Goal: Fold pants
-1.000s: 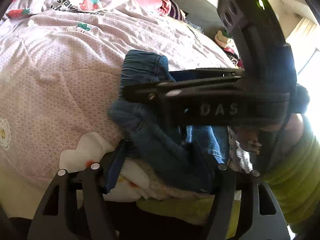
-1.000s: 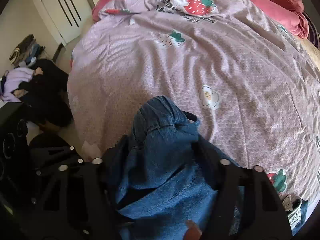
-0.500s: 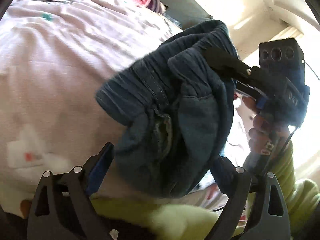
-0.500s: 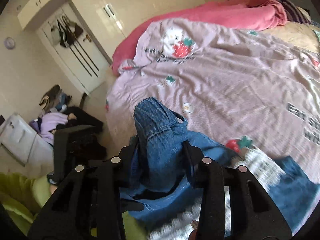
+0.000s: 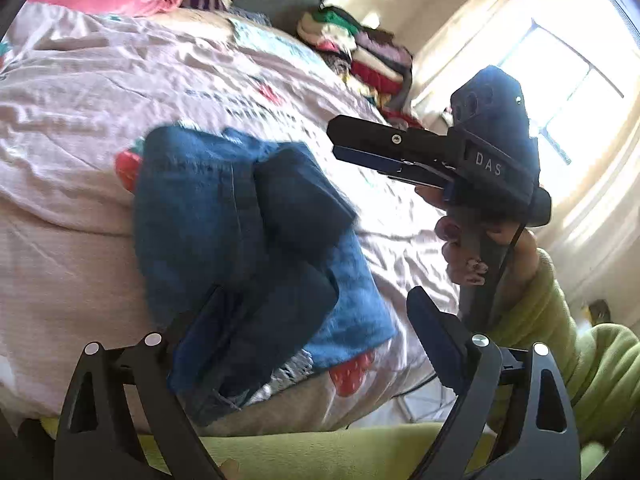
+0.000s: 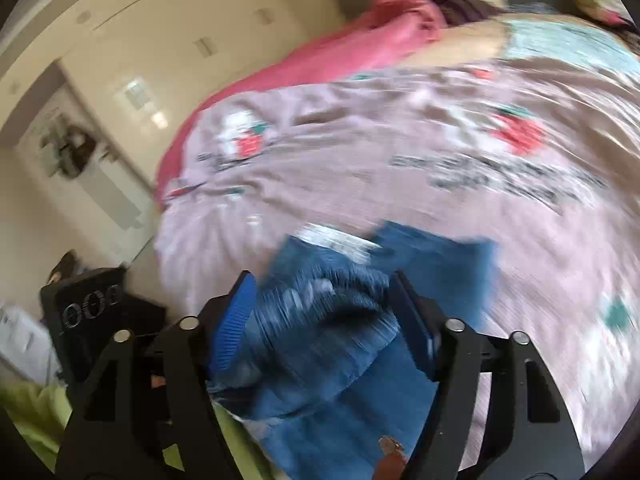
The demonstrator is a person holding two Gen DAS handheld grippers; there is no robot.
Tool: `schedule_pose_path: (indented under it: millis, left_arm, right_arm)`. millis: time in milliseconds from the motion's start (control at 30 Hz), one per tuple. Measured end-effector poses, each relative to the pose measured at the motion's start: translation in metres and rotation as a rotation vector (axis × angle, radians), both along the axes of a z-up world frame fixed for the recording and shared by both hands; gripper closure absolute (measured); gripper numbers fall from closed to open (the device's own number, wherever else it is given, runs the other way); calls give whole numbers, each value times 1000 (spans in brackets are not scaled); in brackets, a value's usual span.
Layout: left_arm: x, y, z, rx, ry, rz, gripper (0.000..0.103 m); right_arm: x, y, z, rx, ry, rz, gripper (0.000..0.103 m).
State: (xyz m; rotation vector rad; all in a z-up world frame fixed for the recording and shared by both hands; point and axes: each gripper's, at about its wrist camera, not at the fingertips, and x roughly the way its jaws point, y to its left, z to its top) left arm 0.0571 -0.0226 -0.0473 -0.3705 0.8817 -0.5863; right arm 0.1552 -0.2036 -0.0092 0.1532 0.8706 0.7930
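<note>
The blue denim pants point(image 5: 240, 232) lie bunched and partly folded on the pink quilt near the bed's front edge. My left gripper point(image 5: 316, 328) is open; its left finger touches the denim and its right finger stands free. My right gripper point(image 5: 340, 142) hovers above and right of the pants in the left wrist view, its two fingers lying side by side there. In the blurred right wrist view its pads point(image 6: 232, 320) stand apart on either side of a fold of the pants point(image 6: 320, 320).
The pink quilt point(image 5: 80, 92) with strawberry prints covers the bed. A pile of clothes point(image 5: 360, 52) lies at the far side by the window. A pink blanket point(image 6: 360, 40) lies at the head. A black object point(image 6: 88, 308) sits on the floor to the left.
Both grippers held the pants up in the air. Now the pants lie on the quilt, the left jaws have opened, and the right gripper has let the bundle drop and pulled away.
</note>
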Motion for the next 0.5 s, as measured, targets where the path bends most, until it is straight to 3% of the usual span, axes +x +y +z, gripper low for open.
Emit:
schedule_pose_path:
  millis: [67, 200, 300, 400, 500]
  left_arm:
    - [0, -10, -5, 12, 15, -29, 7]
    - [1, -26, -8, 147, -13, -44, 6]
    - [-3, -31, -9, 180, -15, -43, 6]
    - [-11, -26, -9, 174, -17, -48, 6]
    - [-11, -25, -9, 164, -16, -48, 6]
  right_arm:
    - [-7, -9, -5, -7, 3, -29, 34]
    - [-14, 0, -10, -26, -2, -8, 22]
    - [-10, 15, -19, -164, -32, -35, 22]
    - [-1, 11, -35, -287, -49, -88, 32]
    - [6, -3, -48, -209, 27, -102, 32]
